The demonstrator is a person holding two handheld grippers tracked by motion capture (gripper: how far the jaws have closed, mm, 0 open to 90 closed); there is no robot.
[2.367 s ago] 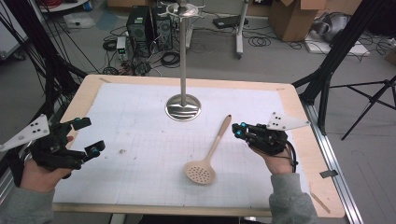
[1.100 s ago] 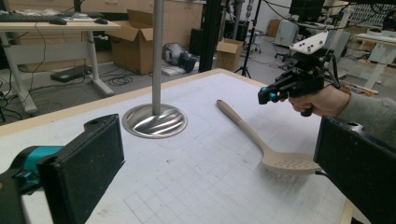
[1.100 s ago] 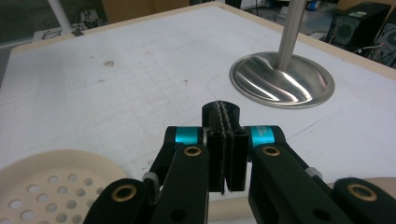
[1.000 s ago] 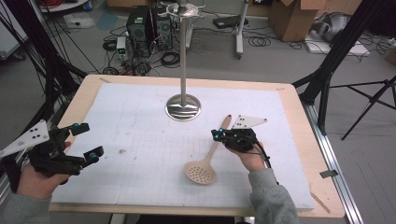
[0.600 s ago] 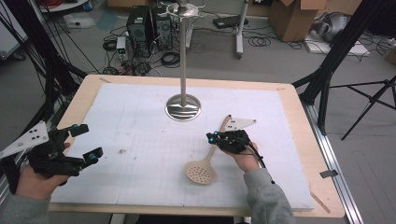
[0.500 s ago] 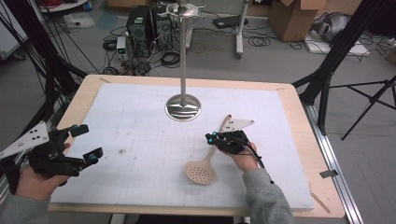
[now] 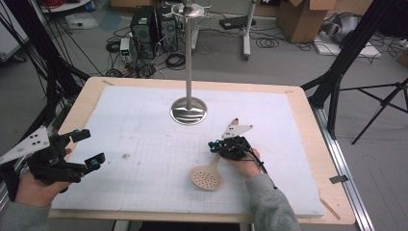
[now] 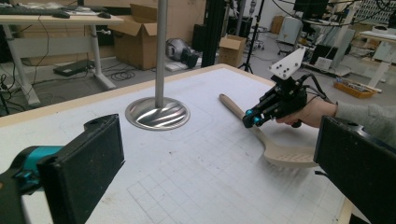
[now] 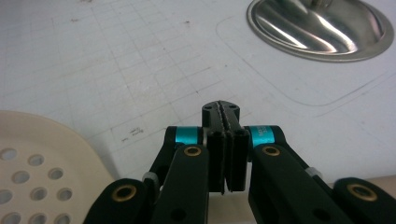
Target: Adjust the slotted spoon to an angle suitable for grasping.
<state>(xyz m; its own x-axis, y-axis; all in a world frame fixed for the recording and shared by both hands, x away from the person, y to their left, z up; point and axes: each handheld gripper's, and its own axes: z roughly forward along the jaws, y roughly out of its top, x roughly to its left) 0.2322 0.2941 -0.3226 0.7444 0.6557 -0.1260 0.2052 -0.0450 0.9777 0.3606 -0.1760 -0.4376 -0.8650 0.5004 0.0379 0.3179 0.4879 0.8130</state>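
Note:
A cream slotted spoon (image 7: pixel 207 177) lies on the white mat, its handle running up toward the metal stand. My right gripper (image 7: pixel 213 145) hovers low over the middle of that handle, shut, its pads pressed flat together with nothing between them. In the right gripper view the right gripper (image 9: pixel 221 109) points across the mat, with the spoon's perforated head (image 9: pixel 37 154) at lower left. My left gripper (image 7: pixel 91 147) rests open near the table's left edge. The left gripper view looks between the open left gripper (image 8: pixel 215 168) at the spoon (image 8: pixel 285 156) and the right gripper (image 8: pixel 250 120).
A metal stand with a round base (image 7: pixel 189 114) and a tall pole (image 7: pixel 188 57) rises at the mat's far middle. The gridded white mat (image 7: pixel 144 144) covers a wooden table (image 7: pixel 312 144). Cables, computers and boxes lie on the floor beyond.
My right gripper has moved left and down from the mat's right side to just over the spoon's handle, staying shut. The left gripper has kept still.

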